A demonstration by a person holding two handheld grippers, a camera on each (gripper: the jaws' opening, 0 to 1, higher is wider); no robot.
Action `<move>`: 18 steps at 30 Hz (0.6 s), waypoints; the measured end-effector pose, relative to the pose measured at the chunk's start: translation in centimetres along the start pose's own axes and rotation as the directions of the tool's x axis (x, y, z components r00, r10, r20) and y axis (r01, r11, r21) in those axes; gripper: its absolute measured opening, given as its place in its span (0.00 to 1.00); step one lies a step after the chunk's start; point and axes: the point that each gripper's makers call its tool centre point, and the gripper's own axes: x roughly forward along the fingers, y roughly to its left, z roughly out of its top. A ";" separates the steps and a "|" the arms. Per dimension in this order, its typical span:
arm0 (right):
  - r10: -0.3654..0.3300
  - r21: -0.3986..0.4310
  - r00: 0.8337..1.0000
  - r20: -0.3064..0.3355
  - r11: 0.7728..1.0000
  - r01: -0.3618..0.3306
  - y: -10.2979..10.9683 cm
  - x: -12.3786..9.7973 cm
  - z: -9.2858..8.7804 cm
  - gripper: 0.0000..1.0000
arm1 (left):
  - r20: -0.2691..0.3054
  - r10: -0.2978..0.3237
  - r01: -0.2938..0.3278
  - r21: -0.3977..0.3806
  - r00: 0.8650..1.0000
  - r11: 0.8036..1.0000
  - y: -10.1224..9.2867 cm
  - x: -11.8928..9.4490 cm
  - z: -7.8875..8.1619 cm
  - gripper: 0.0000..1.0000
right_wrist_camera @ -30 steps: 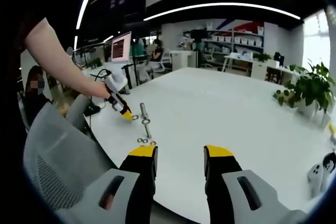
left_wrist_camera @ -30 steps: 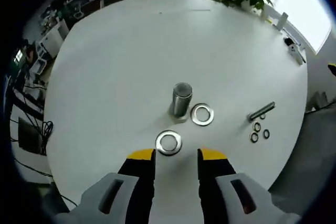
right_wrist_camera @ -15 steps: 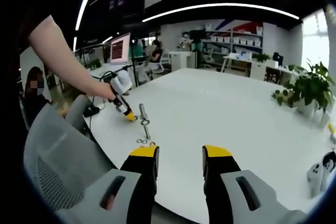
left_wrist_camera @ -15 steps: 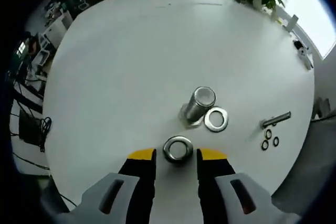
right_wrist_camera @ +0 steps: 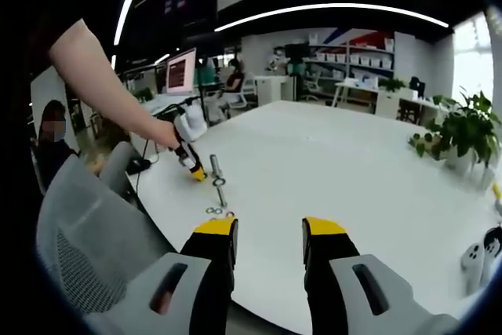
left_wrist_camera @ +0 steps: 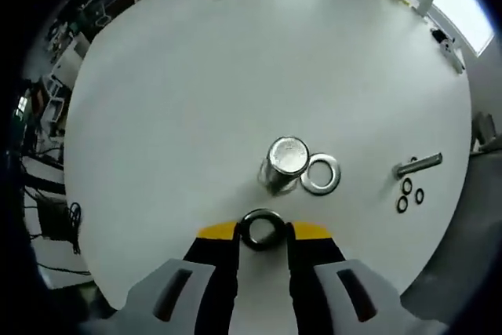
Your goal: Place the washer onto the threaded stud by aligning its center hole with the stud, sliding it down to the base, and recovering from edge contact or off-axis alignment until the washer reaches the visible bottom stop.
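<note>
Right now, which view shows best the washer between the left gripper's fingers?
The left gripper view: the washer sits close, between the yellow fingers. In the right gripper view the left gripper is far off, and the washer is too small to tell.

Left view overhead, close; right view low, distant, sharing table (left_wrist_camera: 180, 76).

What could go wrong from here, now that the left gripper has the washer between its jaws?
The left gripper holds the washer only by its rim, so it could slip or tilt when lifted. A second washer lies against the threaded stud base and may get knocked. An off-axis approach could catch the washer on the stud's top.
</note>
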 end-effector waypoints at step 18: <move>0.007 -0.005 1.000 -0.001 1.000 -0.007 0.2 0.0 0.1 0.35 | -0.081 -0.032 0.037 0.059 0.996 0.998 -0.5 -0.2 -1.3 0.23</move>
